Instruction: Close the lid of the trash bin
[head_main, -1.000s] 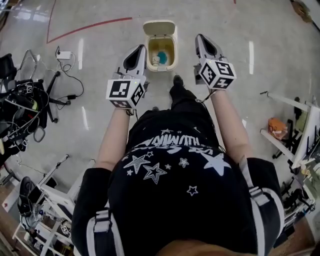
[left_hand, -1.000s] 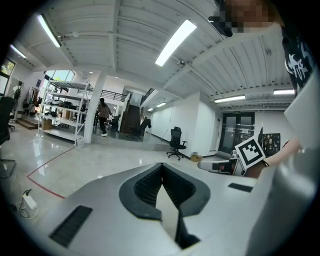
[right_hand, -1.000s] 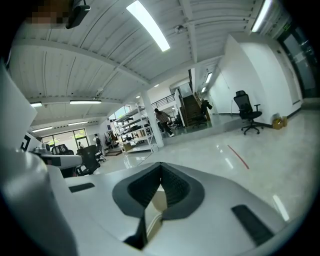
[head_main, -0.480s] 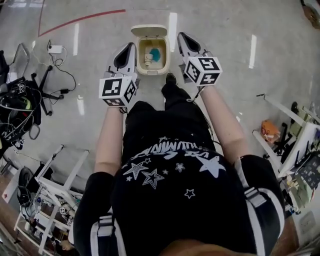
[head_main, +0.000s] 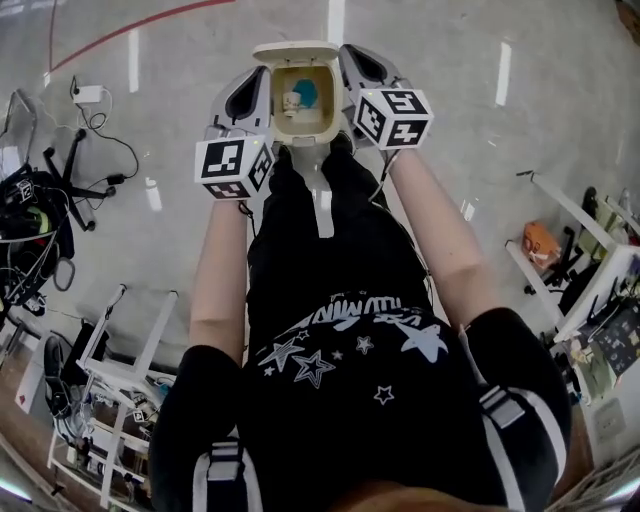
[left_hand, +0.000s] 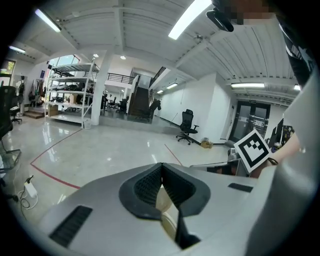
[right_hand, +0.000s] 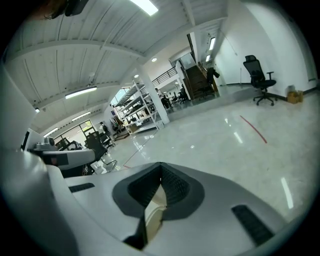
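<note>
In the head view a cream trash bin stands on the floor just ahead of the person's feet. Its lid is swung up at the far side, and blue and white rubbish lies inside. My left gripper hangs by the bin's left rim and my right gripper by its right rim. Both are shut with nothing held. Below the meeting pads, the left gripper view shows a strip of the cream bin. The right gripper view shows the bin the same way.
Cables and a power strip lie on the floor at the left, with chair legs and gear beside them. A white rack stands lower left and shelving with an orange item at the right. A red floor line runs behind.
The person has stepped up to the bin. Both grippers, earlier short of it on either side, now flank its open top. The lid stays up.
</note>
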